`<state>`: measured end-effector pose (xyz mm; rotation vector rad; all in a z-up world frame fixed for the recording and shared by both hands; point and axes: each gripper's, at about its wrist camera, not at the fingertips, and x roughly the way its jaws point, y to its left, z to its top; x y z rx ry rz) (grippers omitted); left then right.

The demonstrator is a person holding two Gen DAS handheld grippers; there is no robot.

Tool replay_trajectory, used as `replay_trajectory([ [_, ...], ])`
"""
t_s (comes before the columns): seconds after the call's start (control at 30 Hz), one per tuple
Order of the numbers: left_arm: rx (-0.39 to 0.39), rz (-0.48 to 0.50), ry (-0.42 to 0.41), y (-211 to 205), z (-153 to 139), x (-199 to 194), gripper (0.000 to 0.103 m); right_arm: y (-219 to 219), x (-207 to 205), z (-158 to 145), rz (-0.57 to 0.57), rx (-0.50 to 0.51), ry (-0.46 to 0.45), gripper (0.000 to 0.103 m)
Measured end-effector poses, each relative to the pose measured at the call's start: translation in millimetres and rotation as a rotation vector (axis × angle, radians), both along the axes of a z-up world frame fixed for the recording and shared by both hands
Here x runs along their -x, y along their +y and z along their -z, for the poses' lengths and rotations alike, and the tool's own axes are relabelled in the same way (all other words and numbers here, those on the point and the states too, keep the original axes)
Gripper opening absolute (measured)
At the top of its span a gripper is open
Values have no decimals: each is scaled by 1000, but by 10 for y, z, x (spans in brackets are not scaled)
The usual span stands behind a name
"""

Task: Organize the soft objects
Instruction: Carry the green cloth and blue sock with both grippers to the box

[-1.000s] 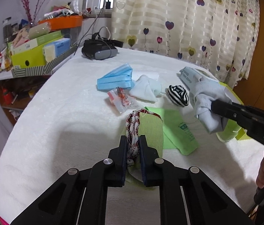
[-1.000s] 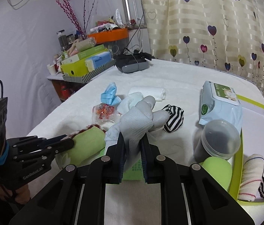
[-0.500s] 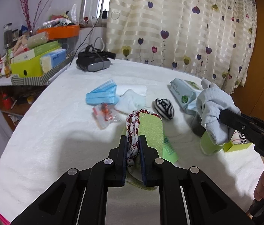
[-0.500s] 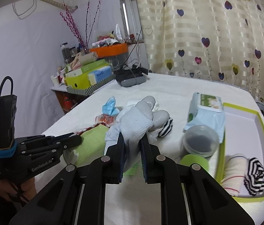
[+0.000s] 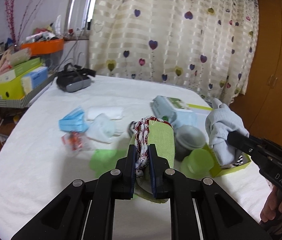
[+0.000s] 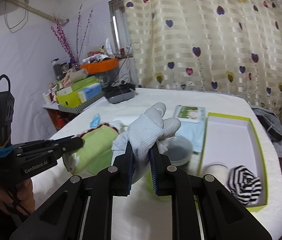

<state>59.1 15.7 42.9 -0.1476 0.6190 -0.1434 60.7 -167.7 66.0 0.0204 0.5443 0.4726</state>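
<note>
Over the white-covered table [image 5: 40, 160], left gripper [image 5: 142, 150] is pinched tight on the red-and-white trim of a green cloth [image 5: 161, 138], held up off the surface; its body reads "GenRobot.AI" in the right wrist view, where it shows as [image 6: 79, 141]. Right gripper [image 6: 142, 150] is clamped on a pale grey glove [image 6: 147, 130], glove fingers sticking up past the jaws; in the left wrist view the same gripper [image 5: 231, 135] shows "DAS" on its side, rest of the word cut off, with a hand [image 5: 271, 208] under it. Green-edged box [image 6: 255, 138] sits to the right on the table, with a striped black-and-white sock ball [image 6: 245, 184] and a cream roll [image 6: 215, 169] in its near end. Wipes pack [image 6: 189, 114] lies beside the box, green label on top, print too blurred to read. Dark round container [image 5: 189, 140] and a green lid [image 5: 197, 162] sit just in front of it. Blue face masks [image 5: 73, 122], a white sock [image 5: 101, 128] and a small clear packet [image 5: 74, 142] lie left on the table. Blue carton [image 6: 90, 92] on the side shelf has lettering, unreadable.
</note>
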Motion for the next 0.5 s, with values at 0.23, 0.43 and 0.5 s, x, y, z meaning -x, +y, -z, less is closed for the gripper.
replay_trajectory([
  [0.23,0,59,-13,-300,-110,-108,11,-299,-12,-27,57,-2,-10,16],
  [0.43,0,103,-19,-541,-180,-190,11,-501,-32,-28,95,-4,-12,16],
  [0.5,-3,117,-25,-616,-206,-209,11,-568,-39,-33,108,-5,-12,16],
])
